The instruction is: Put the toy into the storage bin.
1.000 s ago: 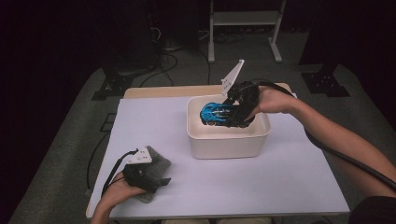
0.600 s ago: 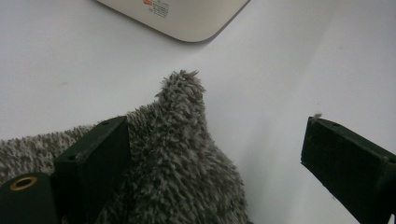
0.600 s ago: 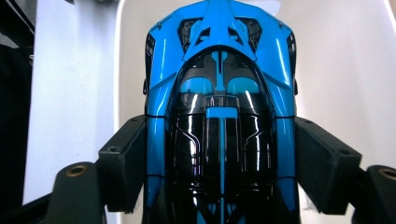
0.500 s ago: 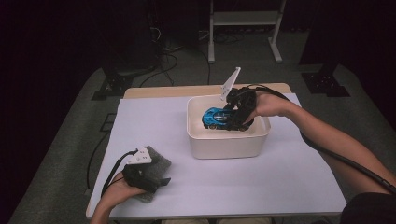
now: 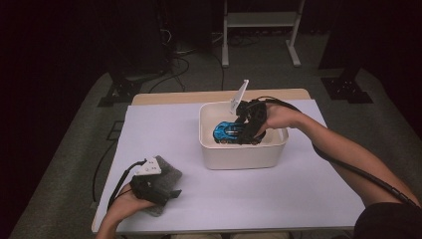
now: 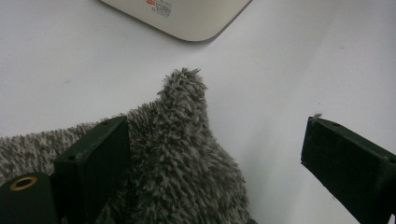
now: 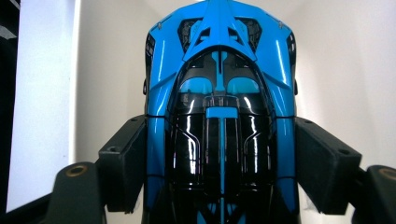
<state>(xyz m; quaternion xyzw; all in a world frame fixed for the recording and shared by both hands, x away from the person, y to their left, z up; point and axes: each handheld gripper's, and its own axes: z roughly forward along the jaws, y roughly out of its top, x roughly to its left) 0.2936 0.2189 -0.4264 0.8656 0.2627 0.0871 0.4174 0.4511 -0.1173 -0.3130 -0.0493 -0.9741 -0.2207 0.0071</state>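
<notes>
Car [image 5: 230, 132]: a blue and black toy car is sitting inside the white bin [image 5: 242, 158], just right of centre in the high view.
Car axis: in the high view its long axis is running left to right across the frame, roughly along the bin's longer side; the blue end is pointing toward the frame's left, and the other end is hidden under the right gripper.
Car, close up [image 7: 219, 121]: in the right gripper view it is standing lengthwise, running from the bottom edge toward the top centre, with white bin walls on both sides.
Right gripper [image 5: 249, 130]: it is reaching down into the bin from the right, and its jaws are pinching the car across its width, one pad against each flank.
Left gripper [image 5: 158, 188]: it is resting at the lower left of the high view on a grey cloth [image 5: 169, 175].
Left jaws: they are standing spread; the cloth [image 6: 177, 158] is lying between them and against one pad, well clear of the other.
Table [image 5: 164, 124]: a white sheet is covering it.
</notes>
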